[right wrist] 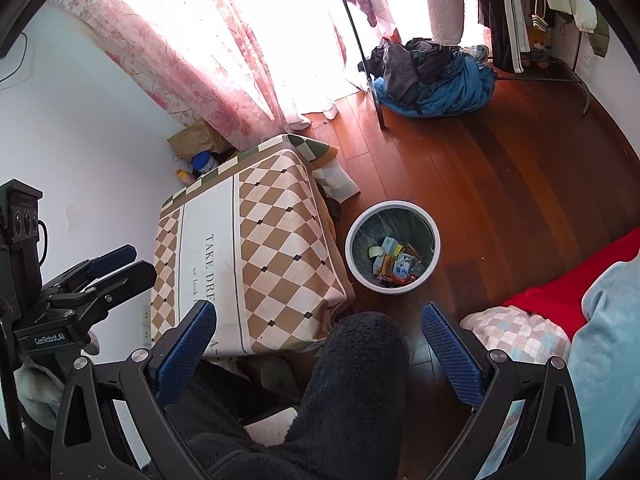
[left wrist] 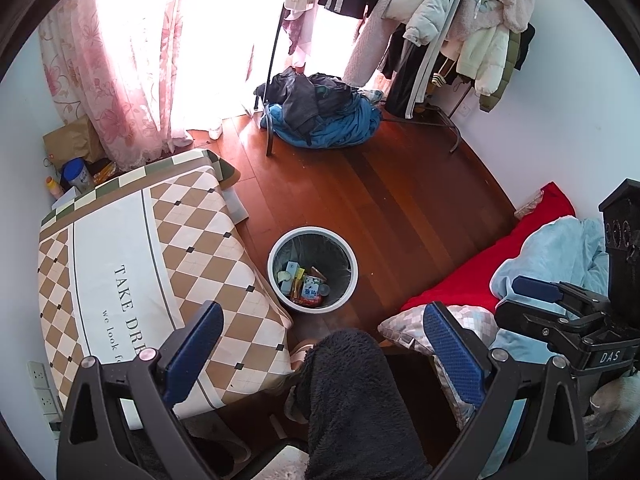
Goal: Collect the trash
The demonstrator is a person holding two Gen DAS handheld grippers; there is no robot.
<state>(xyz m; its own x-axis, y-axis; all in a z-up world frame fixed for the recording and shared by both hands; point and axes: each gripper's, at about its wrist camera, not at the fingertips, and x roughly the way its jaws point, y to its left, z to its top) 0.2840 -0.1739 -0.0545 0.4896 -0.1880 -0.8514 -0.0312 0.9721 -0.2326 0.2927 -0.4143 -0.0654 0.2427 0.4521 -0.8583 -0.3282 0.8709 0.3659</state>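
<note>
One white bin (left wrist: 313,270), round and dark-lined, is seen on the wood floor (left wrist: 400,200) just beside the checked tablecloth (left wrist: 132,248); mixed wrappers and cartons (right wrist: 394,262) lie at its bottom, too jumbled to be counted. It lies ahead of and below both tools, between table and bedding (right wrist: 608,332). Two grippers are counted: left gripper (left wrist: 320,340) and right gripper (right wrist: 320,340), each held with fingers spread wide, nothing pinched. Neither is clearly nearer. No loose trash is made out on the floor.

One white bin (left wrist: 273,277) holding several wrappers (left wrist: 306,286); one table (left wrist: 120,264); two grippers, left (left wrist: 324,340), right (right wrist: 318,338)
</note>
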